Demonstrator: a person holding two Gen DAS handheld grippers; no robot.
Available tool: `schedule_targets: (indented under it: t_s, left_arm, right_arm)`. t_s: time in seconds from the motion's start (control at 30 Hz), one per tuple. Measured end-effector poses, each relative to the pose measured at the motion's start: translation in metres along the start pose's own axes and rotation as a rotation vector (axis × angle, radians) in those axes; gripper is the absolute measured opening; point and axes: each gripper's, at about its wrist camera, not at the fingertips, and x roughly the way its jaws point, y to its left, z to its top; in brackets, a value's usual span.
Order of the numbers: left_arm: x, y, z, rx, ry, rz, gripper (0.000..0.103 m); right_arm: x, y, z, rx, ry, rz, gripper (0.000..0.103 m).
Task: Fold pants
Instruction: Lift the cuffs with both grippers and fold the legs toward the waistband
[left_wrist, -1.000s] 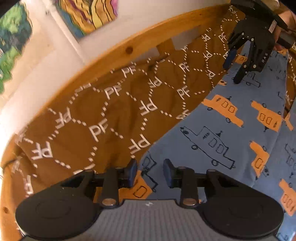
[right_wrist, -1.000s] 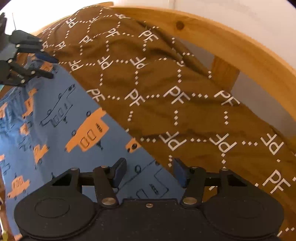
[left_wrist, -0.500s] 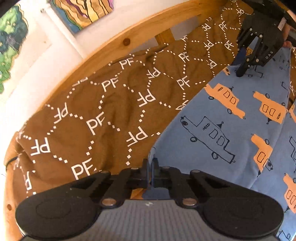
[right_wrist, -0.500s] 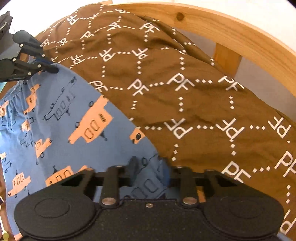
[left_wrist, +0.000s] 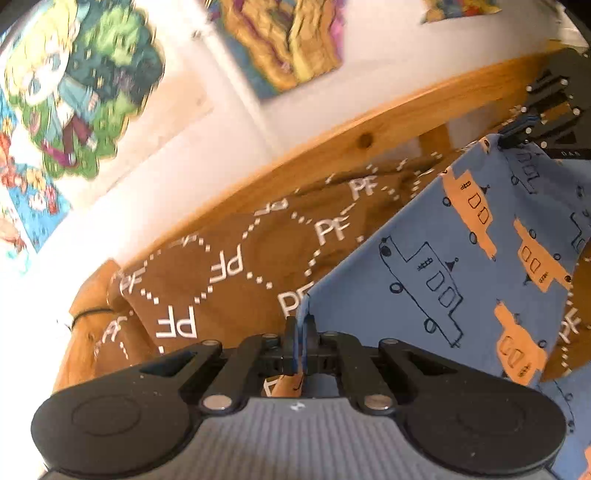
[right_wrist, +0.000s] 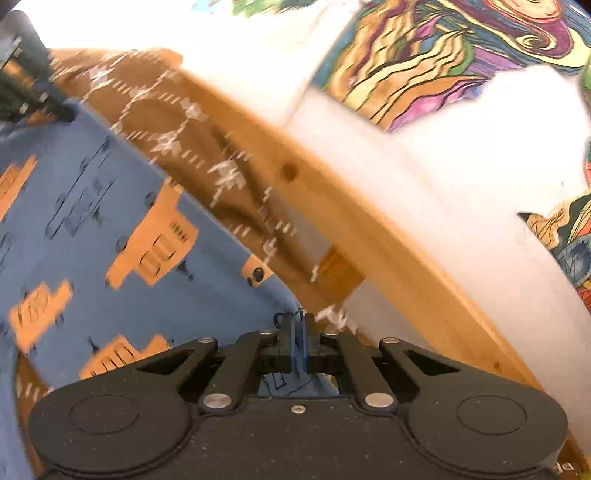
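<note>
Pants hang stretched between my two grippers, lifted above the brown bedspread. My left gripper has its fingers pressed together on one corner of the cloth's upper edge, and my right gripper pinches the other corner the same way. I see the right gripper again at the far upper right of the left wrist view, and the left one blurred at the upper left of the right wrist view. That taut upper edge runs straight from one pinch to the other, so the held span lies sideways between my hands, and the rest of the cloth falls away below it.

Just beyond the edge, the bedspread rises to a curved wooden bed rail, with a white wall carrying colourful posters close behind. The pants are soft, thin blue fabric printed with orange and outlined vehicles. The bedspread is rumpled, with white dotted hexagons and "PF" letters. The right wrist view is motion-blurred.
</note>
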Motion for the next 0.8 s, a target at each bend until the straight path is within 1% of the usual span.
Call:
schedule_targets:
  t_s: [0.07,0.13,0.17,0.2,0.27,0.3,0.33,0.37,0.4,0.43,0.5,0.57,0.6,0.67,0.7,0.73,0.77,0.8]
  left_arm:
    - [0.011,-0.001,0.000,0.009,0.014,0.010,0.002]
    - [0.020,-0.003,-0.002,0.012,0.025,0.006,0.003]
    - [0.022,-0.002,-0.004,0.006,0.032,0.002,0.006]
    - [0.026,0.001,-0.004,-0.007,0.039,-0.014,0.011]
    - [0.025,0.009,-0.006,-0.042,0.042,-0.085,0.034]
    - [0.020,0.018,-0.007,-0.080,0.025,-0.120,0.067]
    - [0.014,0.024,-0.009,-0.111,0.002,-0.144,0.088]
    - [0.008,0.031,-0.011,-0.140,-0.030,-0.165,0.091]
    - [0.001,0.038,-0.013,-0.161,-0.058,-0.186,0.092]
    - [-0.005,0.043,-0.014,-0.171,-0.073,-0.209,0.092]
    - [-0.014,0.052,-0.019,-0.174,-0.092,-0.233,0.092]
    - [-0.017,0.053,-0.022,-0.142,-0.099,-0.255,0.092]
    - [-0.019,0.053,-0.026,-0.123,-0.098,-0.253,0.091]
    - [-0.017,0.053,-0.027,-0.098,-0.067,-0.235,0.081]
    - [-0.012,0.052,-0.028,-0.094,-0.042,-0.228,0.071]
    - [-0.010,0.053,-0.029,-0.095,-0.020,-0.222,0.063]
    - [-0.008,0.053,-0.030,-0.099,-0.001,-0.219,0.060]
    - [-0.006,0.054,-0.032,-0.099,0.015,-0.218,0.058]
  right_arm:
    - [0.016,0.001,0.005,0.009,0.019,-0.003,0.002]
    - [0.036,0.011,0.004,-0.025,0.058,-0.013,0.002]
    - [0.047,0.017,0.001,-0.039,0.083,-0.011,0.002]
    - [0.054,0.020,-0.002,-0.041,0.103,-0.004,0.003]
    - [0.062,0.024,-0.007,-0.030,0.115,0.020,0.007]
    - [0.063,0.023,-0.008,-0.027,0.113,0.027,0.016]
    - [0.062,0.021,-0.008,-0.029,0.106,0.032,0.031]
    - [0.058,0.018,-0.009,-0.034,0.098,0.041,0.041]
    - [0.053,0.013,-0.010,-0.034,0.087,0.052,0.061]
    - [0.049,0.008,-0.010,-0.029,0.070,0.061,0.072]
    - [0.038,-0.001,-0.009,-0.013,0.025,0.085,0.074]
    - [0.038,-0.005,-0.004,0.005,0.001,0.098,0.077]
    - [0.040,-0.005,-0.001,0.017,-0.005,0.107,0.082]
    - [0.043,0.001,0.005,0.021,-0.007,0.134,0.082]
    - [0.047,0.006,0.008,0.010,-0.003,0.144,0.081]
    - [0.052,0.012,0.013,-0.009,-0.001,0.150,0.076]
    - [0.057,0.018,0.017,-0.032,0.001,0.156,0.072]
    - [0.059,0.024,0.019,-0.047,0.002,0.160,0.064]
